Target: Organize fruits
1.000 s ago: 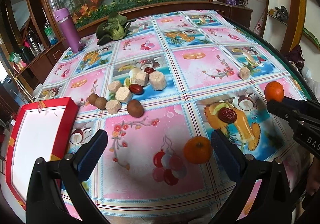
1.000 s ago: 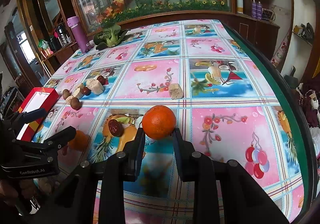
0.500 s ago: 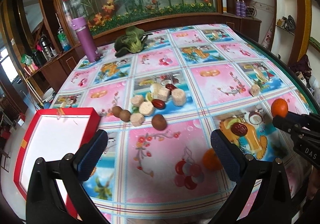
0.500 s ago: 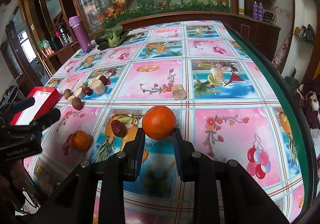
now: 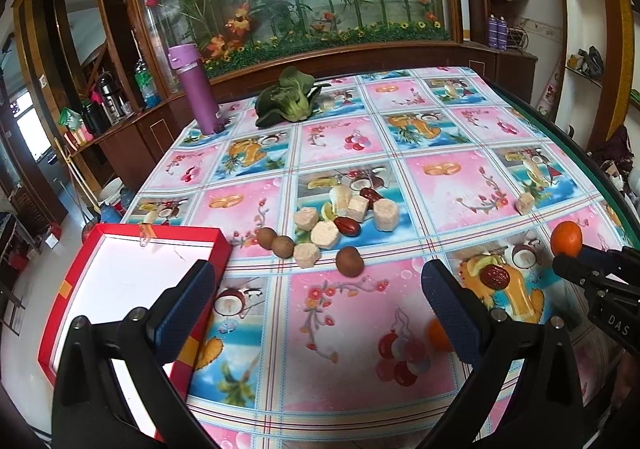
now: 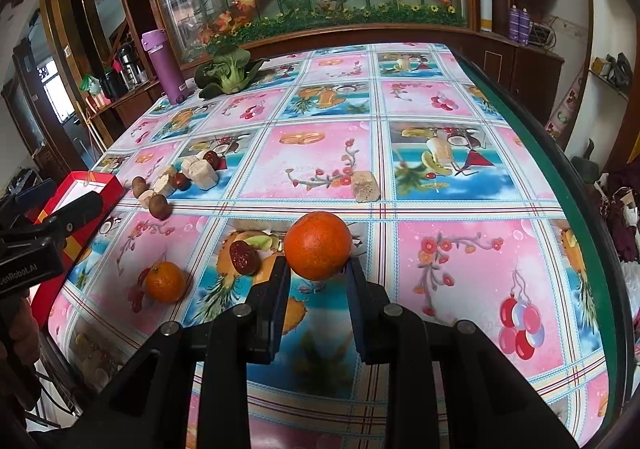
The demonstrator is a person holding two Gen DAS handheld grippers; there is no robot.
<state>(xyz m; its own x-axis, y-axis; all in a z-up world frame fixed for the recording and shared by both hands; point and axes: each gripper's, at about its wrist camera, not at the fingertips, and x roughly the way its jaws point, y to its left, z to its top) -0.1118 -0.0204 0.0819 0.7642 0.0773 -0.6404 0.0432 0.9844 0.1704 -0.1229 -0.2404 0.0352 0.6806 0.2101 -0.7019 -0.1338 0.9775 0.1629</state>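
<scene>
Orange [image 6: 318,245]: clenched in right tool [image 6: 316,275], raised over near desk [image 6: 460,281] area. Second orange [image 6: 165,282]: loose, near front edge. Left tool [image 5: 320,299]: released, spread wide, empty. Red box [image 5: 100,277]: overhanging left edge. Broad bare cloth between.

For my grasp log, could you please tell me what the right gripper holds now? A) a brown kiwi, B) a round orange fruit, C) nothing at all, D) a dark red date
B: in the right wrist view the right gripper has its jaws closed on the round orange fruit, lifted above the fruit-patterned tablecloth.
</scene>
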